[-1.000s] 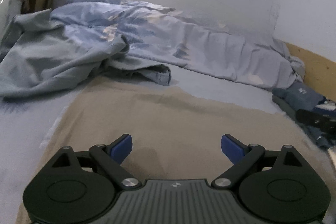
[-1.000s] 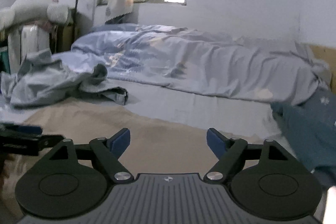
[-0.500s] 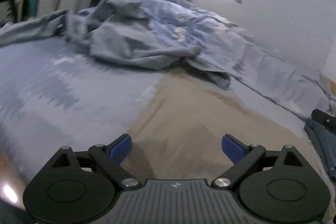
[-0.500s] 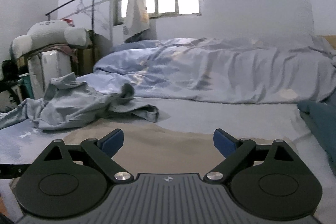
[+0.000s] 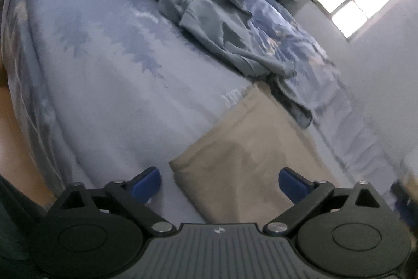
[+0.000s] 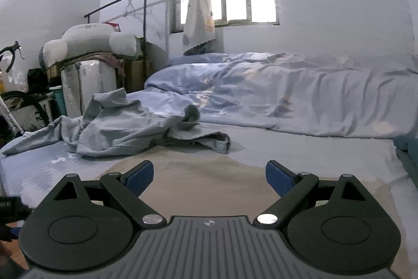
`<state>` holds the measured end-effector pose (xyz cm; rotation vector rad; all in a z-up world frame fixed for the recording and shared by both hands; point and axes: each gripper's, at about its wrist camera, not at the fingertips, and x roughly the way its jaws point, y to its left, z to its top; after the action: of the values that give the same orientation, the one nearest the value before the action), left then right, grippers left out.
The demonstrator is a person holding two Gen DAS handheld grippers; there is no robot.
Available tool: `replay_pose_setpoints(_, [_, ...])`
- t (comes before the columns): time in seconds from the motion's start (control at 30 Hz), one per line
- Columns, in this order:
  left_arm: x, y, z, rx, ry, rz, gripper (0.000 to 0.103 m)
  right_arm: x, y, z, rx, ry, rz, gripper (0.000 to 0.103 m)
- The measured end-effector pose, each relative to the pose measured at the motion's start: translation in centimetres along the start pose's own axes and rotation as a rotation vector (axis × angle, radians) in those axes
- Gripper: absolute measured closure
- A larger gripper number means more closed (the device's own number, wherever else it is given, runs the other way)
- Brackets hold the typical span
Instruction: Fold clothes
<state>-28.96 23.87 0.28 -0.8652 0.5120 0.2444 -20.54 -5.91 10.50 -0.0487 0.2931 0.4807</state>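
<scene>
Left view only: I see the tan cloth corner.
Right view only: curtain, pillow.
Left claw: just widened, empty, over that corner.
Right claw: just widened, empty, above tan cloth.
Grey shirt: beyond the cloth.

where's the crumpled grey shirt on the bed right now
The crumpled grey shirt lies left of centre in the right wrist view, on the bed between the flat tan garment in front and the blue duvet behind.

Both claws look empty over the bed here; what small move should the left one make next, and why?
Probably ease the left claw down onto the flat tan garment's near corner, then close. Its jaws, just opened wider, hold nothing, and that corner lies on the bedsheet between them. The right claw is open too.
</scene>
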Motion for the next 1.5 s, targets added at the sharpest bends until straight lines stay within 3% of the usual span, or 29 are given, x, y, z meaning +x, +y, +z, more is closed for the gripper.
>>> replay_pose_setpoints(0.17, [0.3,0.5,0.9,-0.086,0.015,-0.025,0.003,0.0,1.2,-0.5,-0.015,0.016,0.074,0.009])
replay_pose_setpoints(0.2, [0.2,0.4,1.1,-0.085,0.019,-0.036,0.014,0.2,1.7,-0.7,-0.022,0.031,0.105,0.009])
replay_pose_setpoints(0.23, [0.2,0.3,1.3,-0.083,0.024,-0.048,0.034,0.3,2.2,-0.9,-0.031,0.045,0.135,0.009])
replay_pose_setpoints(0.33, [0.2,-0.2,1.8,-0.073,0.046,-0.023,0.065,0.4,5.3,-1.9,-0.121,0.069,0.221,0.009])
replay_pose_setpoints(0.37, [0.2,-0.3,2.0,-0.076,0.047,-0.025,0.068,0.4,6.8,-2.5,-0.175,0.074,0.251,0.009])
replay_pose_setpoints(0.43, [0.1,-0.5,2.2,-0.078,0.049,-0.023,0.084,0.5,9.9,-3.9,-0.29,0.084,0.31,0.01])
replay_pose_setpoints(0.57, [-0.2,-0.9,2.6,-0.062,0.055,-0.023,0.094,0.5,15.2,-7.0,-0.489,0.094,0.385,0.01])
replay_pose_setpoints(0.7, [-0.9,-0.7,3.1,-0.093,0.052,-0.039,0.096,0.6,19.3,-9.7,-0.658,0.066,0.401,0.015])
replay_pose_setpoints(0.93, [-1.1,-0.4,3.5,-0.11,0.062,-0.043,0.097,2.4,23.2,-11.8,-0.805,0.0,0.288,0.05])
replay_pose_setpoints(1.0, [-1.0,-0.1,3.7,-0.12,0.067,-0.041,0.097,3.2,23.7,-12.1,-0.843,-0.025,0.241,0.067])
replay_pose_setpoints(1.03, [-1.0,-0.1,3.8,-0.115,0.074,-0.051,0.097,3.4,23.9,-12.1,-0.851,-0.025,0.244,0.084])
replay_pose_setpoints(1.07, [-0.9,-0.1,3.8,-0.109,0.081,-0.061,0.097,3.5,24.1,-12.2,-0.857,-0.025,0.247,0.093])
replay_pose_setpoints(1.2, [-0.8,-0.1,4.1,-0.083,0.089,-0.09,0.091,3.7,23.6,-11.4,-0.787,-0.016,0.3,0.098])
replay_pose_setpoints(1.33, [-0.7,-0.1,4.0,-0.084,0.084,-0.115,0.069,3.6,22.8,-10.3,-0.745,-0.026,0.322,0.099])
replay_pose_setpoints(1.5, [-0.1,-0.5,3.7,-0.066,0.113,-0.121,0.062,2.6,20.9,-9.2,-0.742,-0.029,0.338,0.099])
